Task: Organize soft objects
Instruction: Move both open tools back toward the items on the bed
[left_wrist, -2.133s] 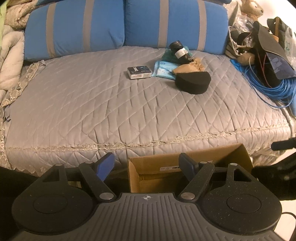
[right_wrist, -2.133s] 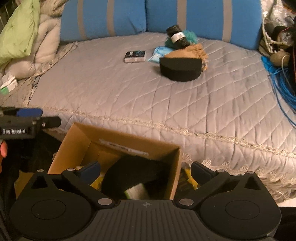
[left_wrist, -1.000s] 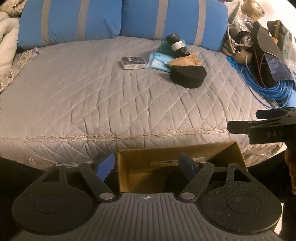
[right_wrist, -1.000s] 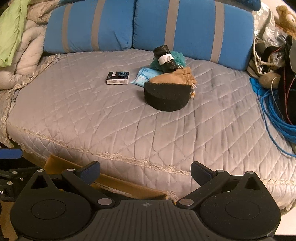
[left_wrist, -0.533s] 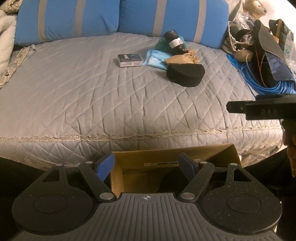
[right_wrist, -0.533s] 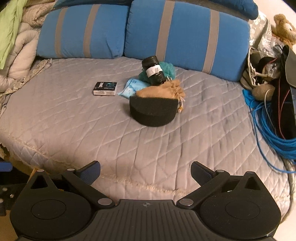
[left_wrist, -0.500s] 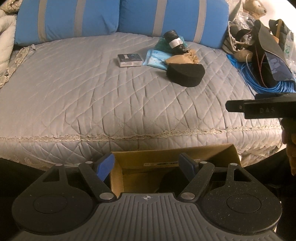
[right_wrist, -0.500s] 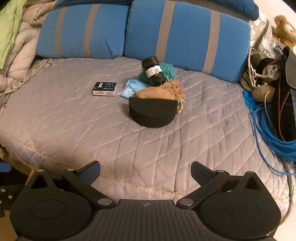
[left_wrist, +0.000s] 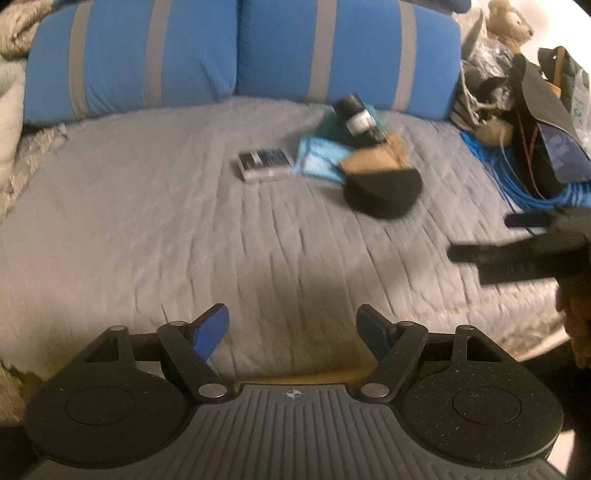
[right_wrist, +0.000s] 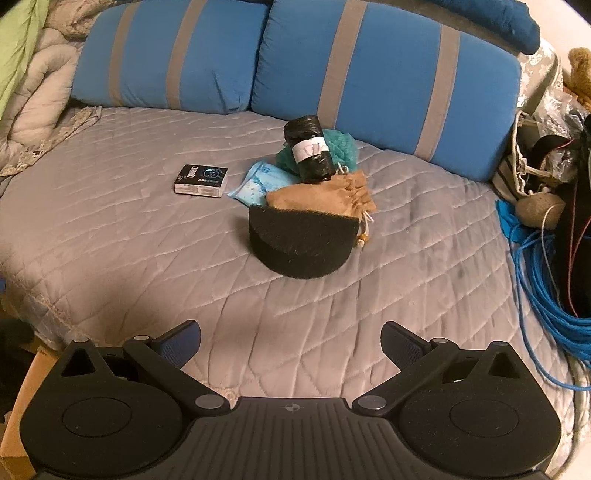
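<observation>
A pile of soft things lies mid-bed. In front is a black half-round foam pad (right_wrist: 301, 242) (left_wrist: 382, 194). Behind it are a tan drawstring pouch (right_wrist: 321, 194), a light blue packet (right_wrist: 262, 182), a teal knit piece (right_wrist: 340, 146) and a black roll with a white label (right_wrist: 308, 147). A small dark box (right_wrist: 201, 181) (left_wrist: 264, 164) lies to their left. My right gripper (right_wrist: 291, 332) is open and empty, short of the foam pad. My left gripper (left_wrist: 291, 317) is open and empty over bare quilt. The left wrist view is blurred.
Two blue striped pillows (right_wrist: 258, 55) line the back. A blue cable coil (right_wrist: 546, 288) and bags (left_wrist: 543, 110) crowd the right side, with a cream duvet (right_wrist: 33, 99) on the left. A cardboard box edge (right_wrist: 22, 406) shows below the bed's front. My right gripper (left_wrist: 480, 236) reaches in from the right.
Both grippers have moved forward over the bed toward the pile. The cardboard box has slipped almost out of both views. The right gripper reaches further in across the left wrist view.
</observation>
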